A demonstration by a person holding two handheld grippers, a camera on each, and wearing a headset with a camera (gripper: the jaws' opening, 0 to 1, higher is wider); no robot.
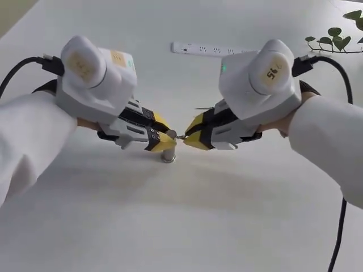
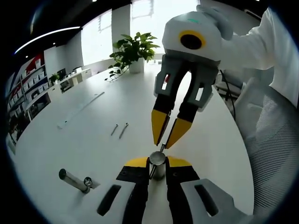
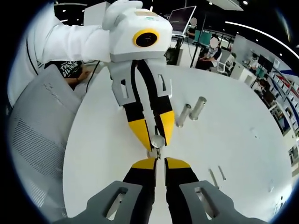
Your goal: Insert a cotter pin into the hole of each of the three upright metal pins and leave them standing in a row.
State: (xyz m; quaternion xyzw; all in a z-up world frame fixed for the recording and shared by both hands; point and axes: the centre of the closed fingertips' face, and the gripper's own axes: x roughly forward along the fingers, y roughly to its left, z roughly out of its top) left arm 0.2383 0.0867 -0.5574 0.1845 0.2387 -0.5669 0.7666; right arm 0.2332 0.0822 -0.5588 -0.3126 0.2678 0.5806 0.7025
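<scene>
My left gripper (image 1: 161,136) is closed narrow around the upright metal pin (image 1: 168,154), clamping it near the top while its base rests on the white table (image 1: 170,226). Just beside the pin's head the cotter pin (image 1: 180,136) lies level, its tip at or in the cross hole; I cannot tell which. My right gripper (image 1: 191,136) pinches the cotter pin's other end, jaws almost together.

The danger, I judge, is alignment. If I push off the hole's axis, the thin wire may bend or skid off the round side. A hard push could also tip the metal pin within my left jaws, or twist the cotter pin out of my right grip.

Two more metal pins (image 3: 183,115) and two spare cotter pins (image 2: 123,131) wait on the table, well apart from this work.
</scene>
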